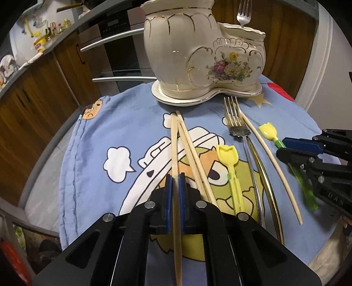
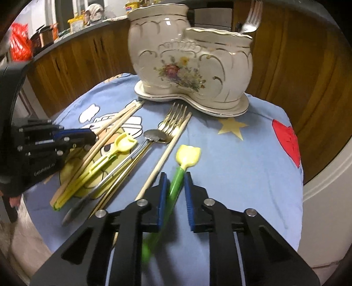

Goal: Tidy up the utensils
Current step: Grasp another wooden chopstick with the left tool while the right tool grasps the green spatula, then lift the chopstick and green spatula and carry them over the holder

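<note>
Left gripper (image 1: 175, 179) clenched on one chopstick (image 1: 175, 140), tip toward the ceramic holder (image 1: 198, 55). Right gripper (image 2: 175, 178) straddles the green-handled yellow scoop (image 2: 188, 155); pads not pressing it, gap visible. In front of the holder on the blue cloth (image 2: 242, 154): two chopsticks (image 1: 189, 140), fork (image 1: 233, 116), second yellow scoop (image 1: 227, 154). One fork (image 1: 243, 13) stands in the holder's low compartment.

The left gripper (image 1: 175, 179) points steeply downward, jaws clamped together. The right gripper (image 2: 175, 179) points steeply downward, jaws narrowly apart, pads not pressing.
</note>
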`<state>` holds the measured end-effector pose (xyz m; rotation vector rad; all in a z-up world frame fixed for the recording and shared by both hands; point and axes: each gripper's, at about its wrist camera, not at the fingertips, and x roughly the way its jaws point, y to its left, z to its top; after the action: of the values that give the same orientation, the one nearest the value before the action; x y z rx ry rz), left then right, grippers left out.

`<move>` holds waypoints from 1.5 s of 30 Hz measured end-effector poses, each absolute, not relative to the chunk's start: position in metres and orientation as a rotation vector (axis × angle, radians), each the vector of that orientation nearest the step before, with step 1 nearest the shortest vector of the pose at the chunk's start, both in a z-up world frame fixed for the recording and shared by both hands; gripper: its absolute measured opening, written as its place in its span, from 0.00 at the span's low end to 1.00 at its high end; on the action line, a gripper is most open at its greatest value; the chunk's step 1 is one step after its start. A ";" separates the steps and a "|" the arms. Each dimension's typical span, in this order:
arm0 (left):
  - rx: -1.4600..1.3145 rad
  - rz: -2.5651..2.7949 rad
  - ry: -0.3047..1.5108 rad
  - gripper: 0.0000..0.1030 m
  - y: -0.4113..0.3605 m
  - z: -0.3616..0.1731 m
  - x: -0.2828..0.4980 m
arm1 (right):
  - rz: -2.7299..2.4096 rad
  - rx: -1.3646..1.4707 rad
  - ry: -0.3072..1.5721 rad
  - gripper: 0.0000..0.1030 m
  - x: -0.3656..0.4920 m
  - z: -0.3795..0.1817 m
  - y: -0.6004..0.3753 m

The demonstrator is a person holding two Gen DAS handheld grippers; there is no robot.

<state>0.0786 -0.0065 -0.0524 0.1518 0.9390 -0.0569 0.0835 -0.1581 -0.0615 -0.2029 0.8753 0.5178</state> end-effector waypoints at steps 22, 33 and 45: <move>0.063 -0.156 0.709 0.06 0.012 -0.011 0.044 | 0.533 0.010 0.583 0.09 0.068 -0.007 -0.201; 0.019 -0.223 0.528 0.06 0.018 0.020 0.030 | 0.517 0.087 0.423 0.09 0.061 0.015 -0.209; -0.056 -0.228 0.345 0.06 0.029 0.061 0.055 | 0.531 0.169 0.317 0.09 0.107 0.059 -0.201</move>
<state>0.0547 0.0290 0.0613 -0.0556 0.3447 -0.2280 0.1072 -0.2014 0.0588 0.1692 0.3167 0.5308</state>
